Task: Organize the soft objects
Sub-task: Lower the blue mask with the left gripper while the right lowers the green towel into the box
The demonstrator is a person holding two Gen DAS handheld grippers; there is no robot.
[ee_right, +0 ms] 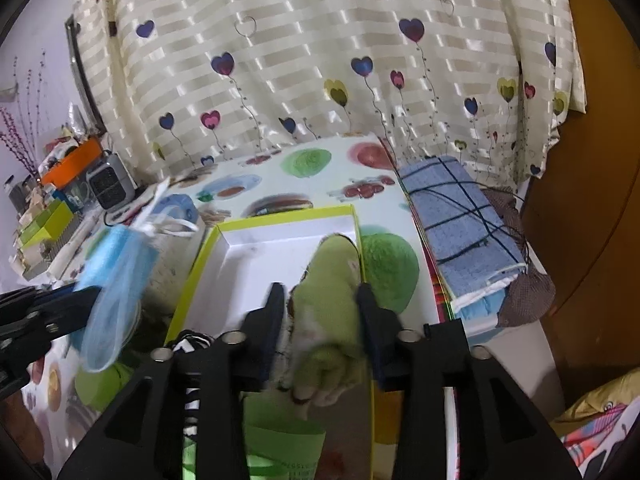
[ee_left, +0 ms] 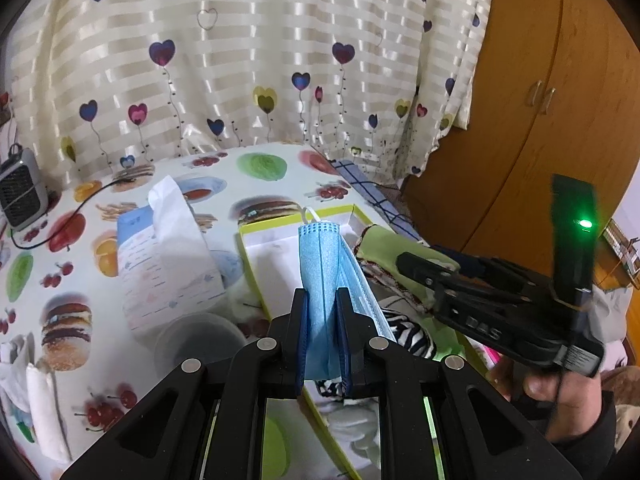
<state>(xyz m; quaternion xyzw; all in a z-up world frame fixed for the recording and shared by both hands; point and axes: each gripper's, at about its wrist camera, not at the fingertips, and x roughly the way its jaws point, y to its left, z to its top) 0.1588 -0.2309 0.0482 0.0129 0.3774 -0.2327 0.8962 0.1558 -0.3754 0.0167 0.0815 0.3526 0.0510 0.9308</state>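
My left gripper [ee_left: 322, 294] is shut on a folded blue face mask [ee_left: 320, 256], which it holds upright above the left rim of a white box with a yellow-green edge [ee_left: 256, 232]. The right wrist view shows the same mask [ee_right: 116, 272] at the left. My right gripper [ee_right: 320, 296] hangs over the box [ee_right: 280, 214] near its right wall. Its jaws stand open around a light green soft cloth [ee_right: 332, 280], with a gap at the left finger. A zebra-striped cloth [ee_left: 404, 328] lies in the box's near end.
A tissue pack [ee_left: 168, 248] lies left of the box on the fruit-print tablecloth, and a small grey heater [ee_left: 22, 196] stands at the far left. A blue checked towel [ee_right: 460, 216] lies at the table's right edge. A curtain and a wooden wardrobe [ee_left: 520, 120] stand behind.
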